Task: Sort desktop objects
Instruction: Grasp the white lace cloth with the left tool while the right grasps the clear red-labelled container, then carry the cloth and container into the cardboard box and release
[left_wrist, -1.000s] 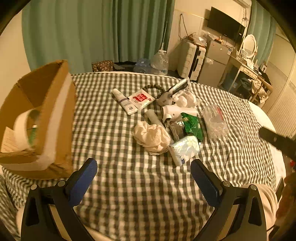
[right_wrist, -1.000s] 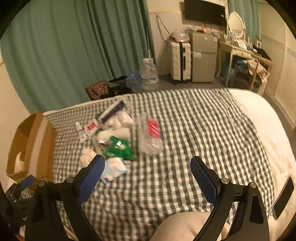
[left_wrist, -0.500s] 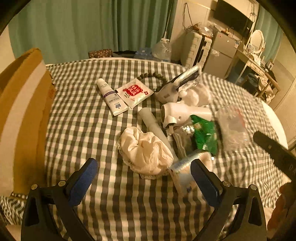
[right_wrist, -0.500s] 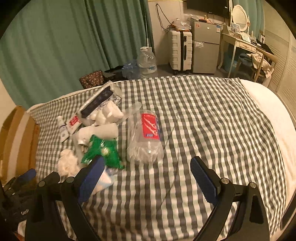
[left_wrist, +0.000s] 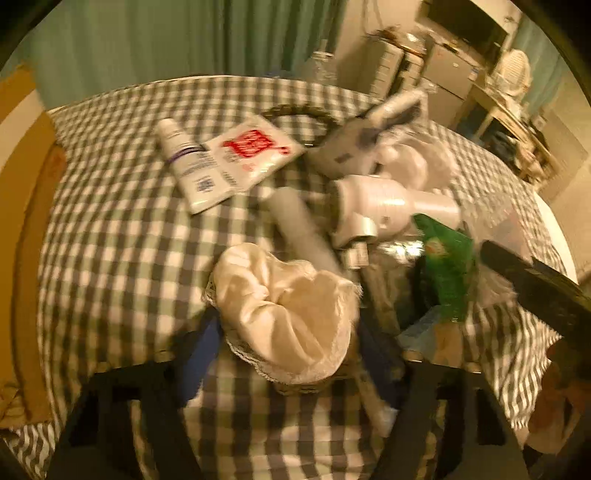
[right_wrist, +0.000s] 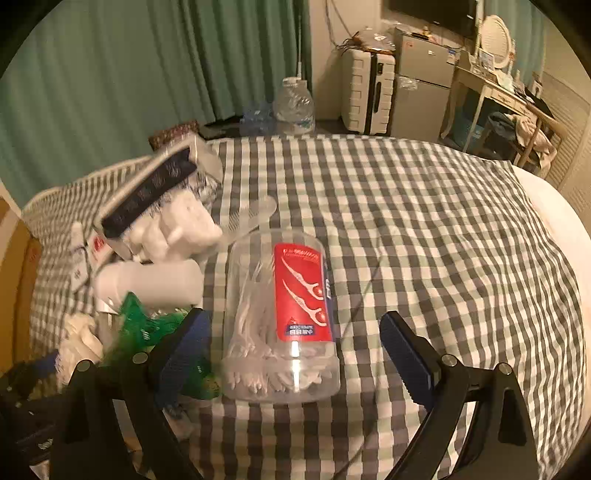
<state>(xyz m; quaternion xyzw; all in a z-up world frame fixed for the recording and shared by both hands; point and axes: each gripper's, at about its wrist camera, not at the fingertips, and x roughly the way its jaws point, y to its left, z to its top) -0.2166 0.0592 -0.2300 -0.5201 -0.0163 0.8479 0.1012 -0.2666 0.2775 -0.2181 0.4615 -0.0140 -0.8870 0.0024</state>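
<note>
My left gripper (left_wrist: 291, 354) is open, its fingers on either side of a crumpled cream cloth (left_wrist: 284, 314) on the checked cover. Behind the cloth lie a white tube (left_wrist: 190, 173), a red-printed sachet (left_wrist: 251, 151), a white cylinder (left_wrist: 303, 225), a white hair dryer (left_wrist: 384, 210) and a green packet (left_wrist: 447, 269). My right gripper (right_wrist: 295, 354) is open around a clear jar of floss picks with a red label (right_wrist: 284, 317), which lies on its side. The green packet (right_wrist: 147, 328) sits by its left finger.
A cardboard box (left_wrist: 22, 221) stands at the left edge. A bag of cotton pads (right_wrist: 173, 218) and a clear comb (right_wrist: 255, 218) lie behind the jar. The checked cover (right_wrist: 424, 240) stretches right. A suitcase (right_wrist: 365, 92), fridge and desk stand beyond.
Both grippers have moved forward and down. The left now straddles the cream cloth; the right now straddles the floss-pick jar. The box has slid out to the left edge of view.
</note>
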